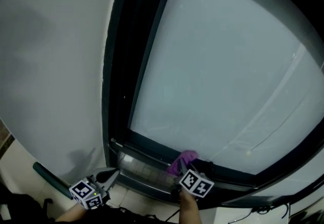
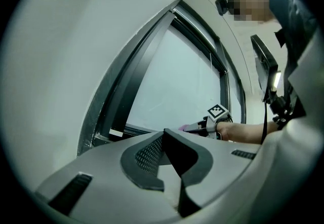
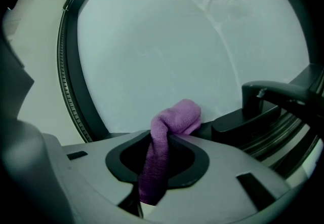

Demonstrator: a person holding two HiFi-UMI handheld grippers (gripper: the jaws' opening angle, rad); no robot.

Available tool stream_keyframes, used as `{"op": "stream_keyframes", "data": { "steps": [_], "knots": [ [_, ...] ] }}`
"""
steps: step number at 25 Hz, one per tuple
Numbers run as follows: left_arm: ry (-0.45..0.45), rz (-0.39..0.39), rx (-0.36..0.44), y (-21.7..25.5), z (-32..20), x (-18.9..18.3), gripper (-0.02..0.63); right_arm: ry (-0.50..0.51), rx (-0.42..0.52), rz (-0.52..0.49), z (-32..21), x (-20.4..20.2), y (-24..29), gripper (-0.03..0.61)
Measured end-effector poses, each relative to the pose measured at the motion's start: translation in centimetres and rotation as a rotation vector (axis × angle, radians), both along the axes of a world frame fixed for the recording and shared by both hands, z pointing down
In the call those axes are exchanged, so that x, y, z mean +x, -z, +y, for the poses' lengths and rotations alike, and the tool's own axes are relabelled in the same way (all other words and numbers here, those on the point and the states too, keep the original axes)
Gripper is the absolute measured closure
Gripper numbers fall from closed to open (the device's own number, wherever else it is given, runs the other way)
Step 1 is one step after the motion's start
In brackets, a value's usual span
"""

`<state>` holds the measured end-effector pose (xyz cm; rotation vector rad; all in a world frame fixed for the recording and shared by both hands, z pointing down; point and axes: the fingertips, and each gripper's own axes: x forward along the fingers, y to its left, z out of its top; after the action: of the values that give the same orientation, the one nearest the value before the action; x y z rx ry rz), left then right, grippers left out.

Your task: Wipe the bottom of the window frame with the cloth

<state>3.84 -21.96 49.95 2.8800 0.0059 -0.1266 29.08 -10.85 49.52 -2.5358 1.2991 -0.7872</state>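
One purple cloth [image 3: 174, 119] is clamped in the right gripper's [image 1: 178, 169] fingers, its bunched end on the bottom of the single window frame [image 1: 152, 153]. The left gripper [image 1: 112, 175] hangs near the frame's corner, fingers pressed together, empty.

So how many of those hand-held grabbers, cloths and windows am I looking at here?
Grippers: 2, the left gripper and the right gripper
Purple cloth: 1, clamped in the right gripper
Window: 1
Total: 4
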Motion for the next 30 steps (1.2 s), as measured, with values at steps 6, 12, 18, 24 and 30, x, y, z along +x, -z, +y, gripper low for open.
{"op": "stream_keyframes", "data": {
  "steps": [6,12,18,24,30],
  "knots": [
    [0.045,0.001,-0.006,0.1,-0.9,-1.0,0.609,0.094,-0.026,0.001,-2.3,-1.9,-0.5,0.491],
    [0.077,-0.003,-0.005,0.5,-1.0,-1.4,0.609,0.144,-0.021,-0.001,-3.7,-2.2,0.0,0.491],
    [0.136,-0.011,-0.005,0.0,-1.7,-2.9,0.609,0.199,-0.028,0.006,-5.2,-3.1,-0.1,0.491],
    [0.201,-0.022,-0.021,-0.6,-2.2,-4.8,0.609,0.258,-0.045,0.032,-7.0,-4.0,-0.3,0.491],
    [0.255,-0.015,-0.04,-0.8,-2.8,-5.7,0.609,0.309,-0.057,0.029,-8.5,-4.5,-0.2,0.491]
  ]
}}
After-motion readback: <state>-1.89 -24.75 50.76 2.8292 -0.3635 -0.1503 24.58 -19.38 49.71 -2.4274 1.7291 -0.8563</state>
